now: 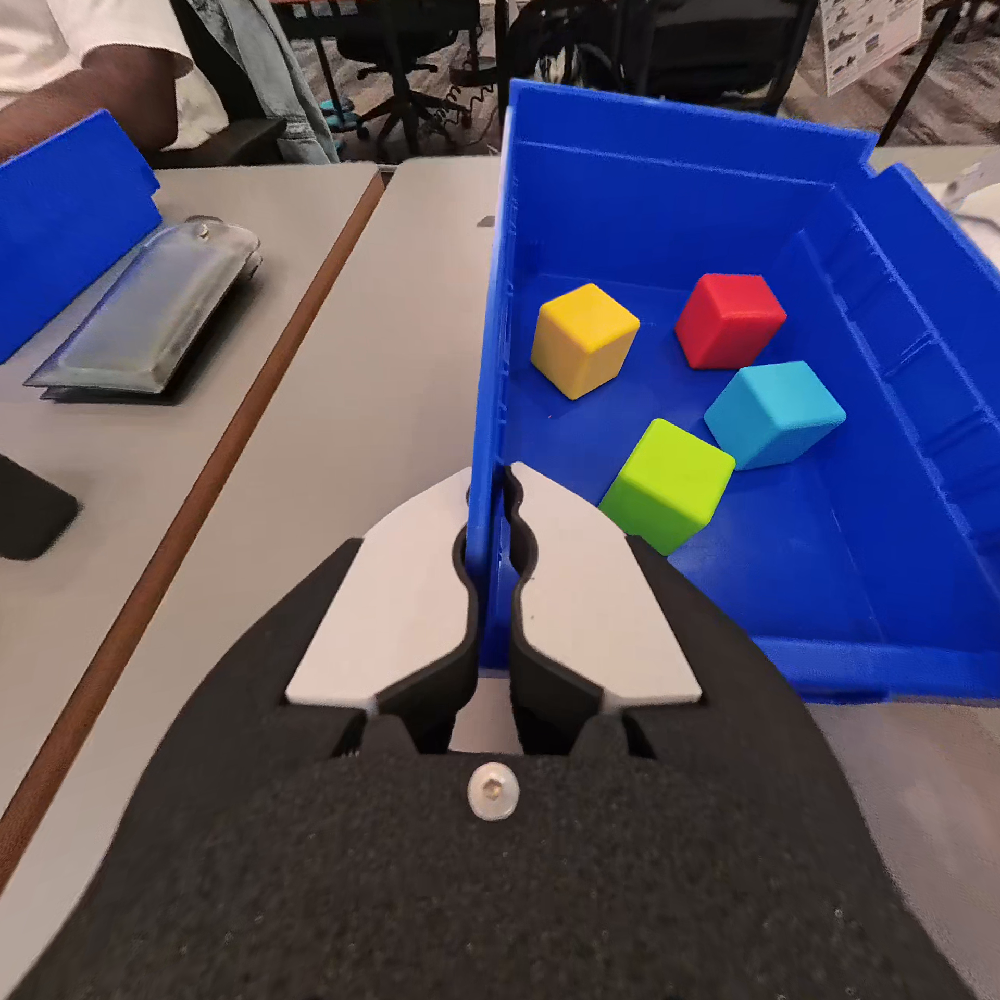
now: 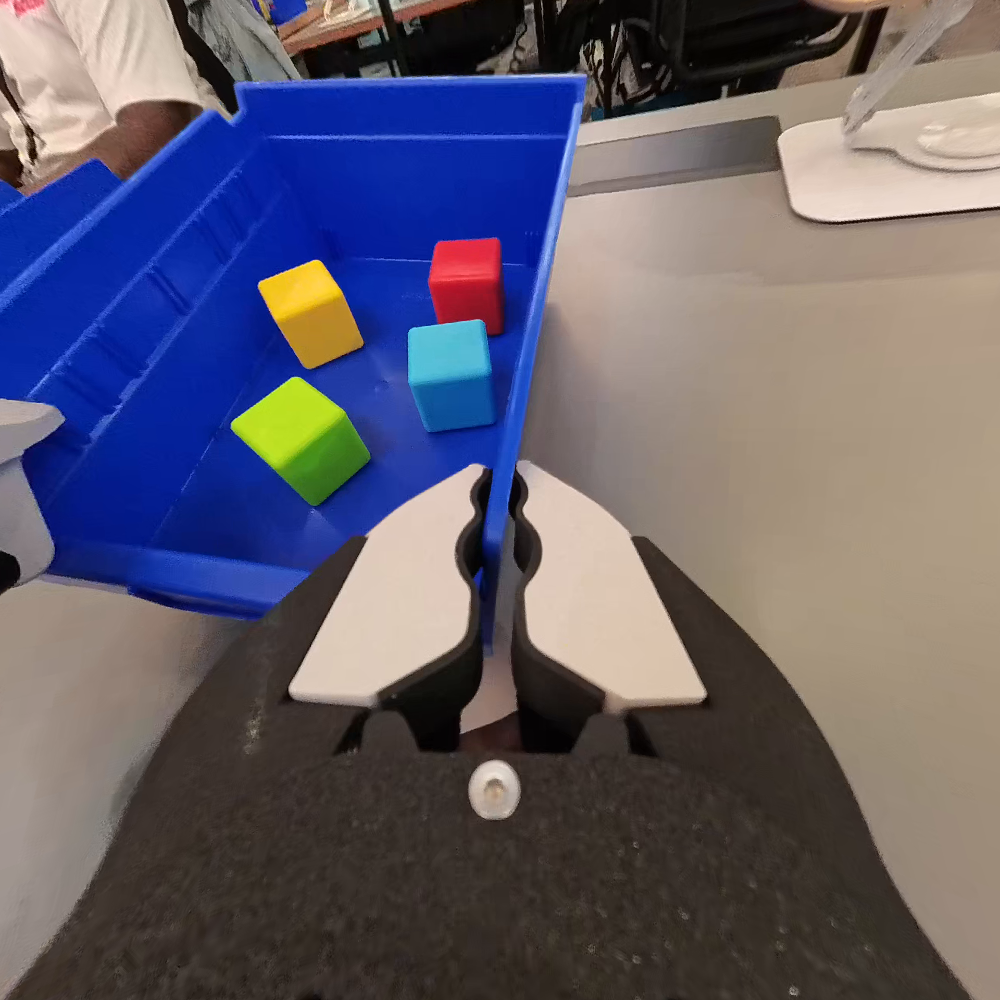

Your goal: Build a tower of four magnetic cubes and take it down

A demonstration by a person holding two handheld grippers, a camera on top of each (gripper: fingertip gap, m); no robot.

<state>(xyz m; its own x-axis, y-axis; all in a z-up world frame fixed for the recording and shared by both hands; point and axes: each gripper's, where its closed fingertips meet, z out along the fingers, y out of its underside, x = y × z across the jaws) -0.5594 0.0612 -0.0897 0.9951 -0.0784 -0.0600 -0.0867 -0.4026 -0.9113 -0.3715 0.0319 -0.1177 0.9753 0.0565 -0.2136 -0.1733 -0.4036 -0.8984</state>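
Observation:
A blue plastic bin [image 1: 676,178] [image 2: 162,335] sits on the grey table and holds a yellow cube [image 1: 584,341] [image 2: 311,314], a red cube [image 1: 730,319] [image 2: 468,284], a light blue cube [image 1: 774,414] [image 2: 452,376] and a green cube [image 1: 668,484] [image 2: 303,438], all lying loose and apart on its floor. My left gripper [image 1: 489,473] is shut on the bin's left wall. My right gripper [image 2: 500,473] is shut on the bin's right wall. The left gripper's fingers [image 2: 21,487] show at the right wrist view's left edge.
A second blue bin [image 1: 70,227] and a clear pouch [image 1: 151,314] lie on the neighbouring table to the left, with a black object [image 1: 27,514] nearer. A white stand base [image 2: 893,173] sits at the far right. A person in a white shirt [image 1: 81,54] stands behind.

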